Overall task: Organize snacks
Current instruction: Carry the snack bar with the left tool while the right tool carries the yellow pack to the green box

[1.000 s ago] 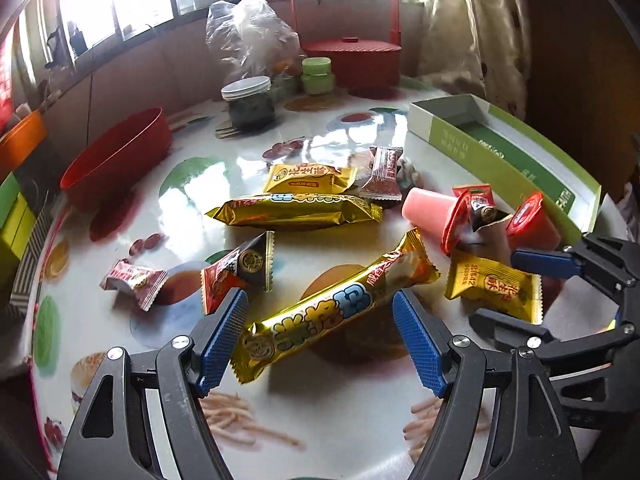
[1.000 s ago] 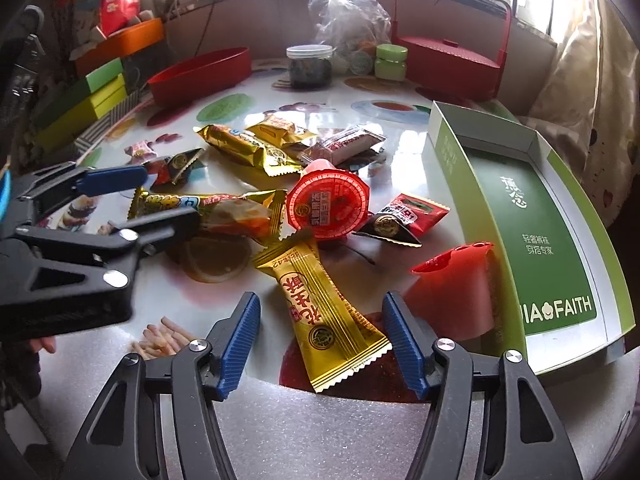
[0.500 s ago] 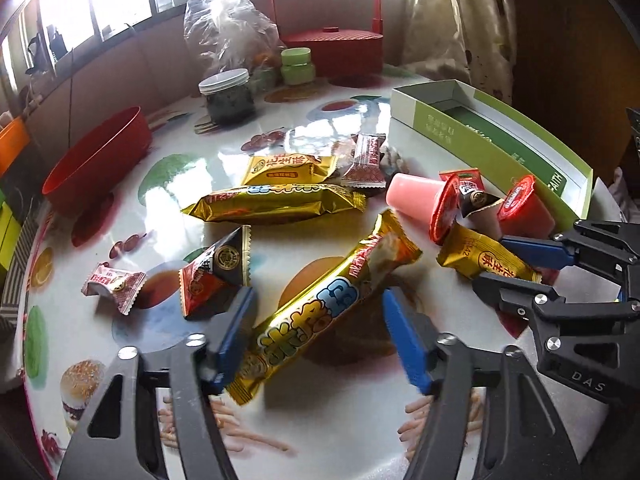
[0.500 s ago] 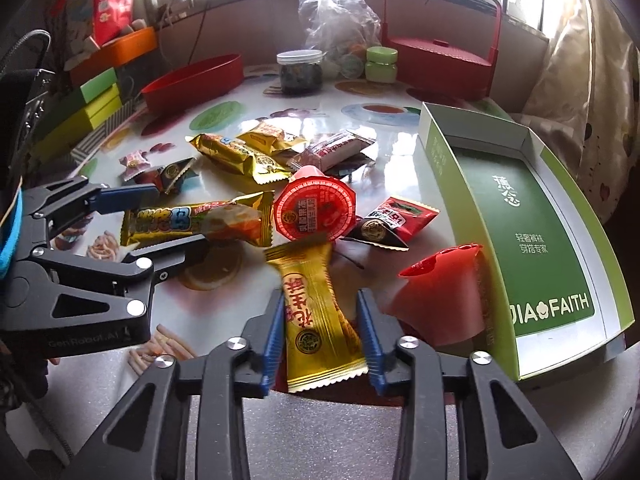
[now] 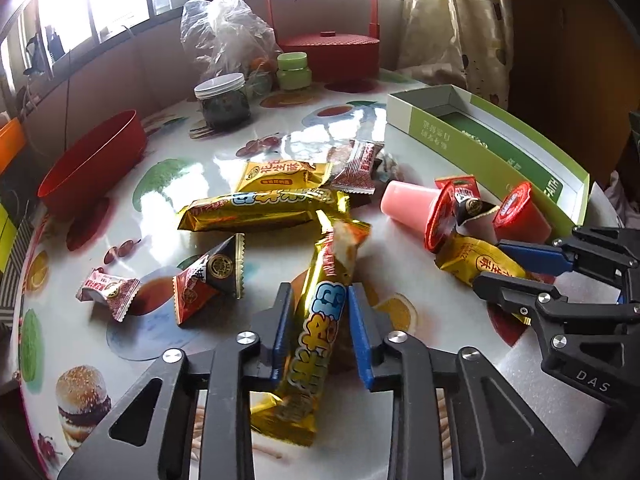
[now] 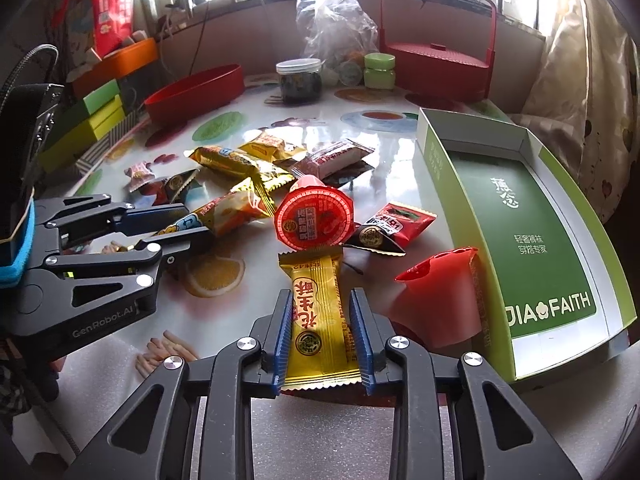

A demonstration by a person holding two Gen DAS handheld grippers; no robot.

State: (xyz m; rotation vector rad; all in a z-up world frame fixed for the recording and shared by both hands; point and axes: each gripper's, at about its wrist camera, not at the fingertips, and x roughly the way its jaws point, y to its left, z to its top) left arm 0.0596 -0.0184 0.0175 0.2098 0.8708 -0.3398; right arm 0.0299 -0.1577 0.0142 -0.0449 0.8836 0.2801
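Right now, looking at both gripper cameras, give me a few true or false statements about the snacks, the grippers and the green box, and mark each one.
1. The left gripper is clamped on the long gold snack bar. True; its jaws have just been closing.
2. The right gripper is empty. False: it grips the yellow peanut-candy packet.
3. The green box holds several snacks. False: it is empty.
4. The pink jelly cup lies on its side. True.
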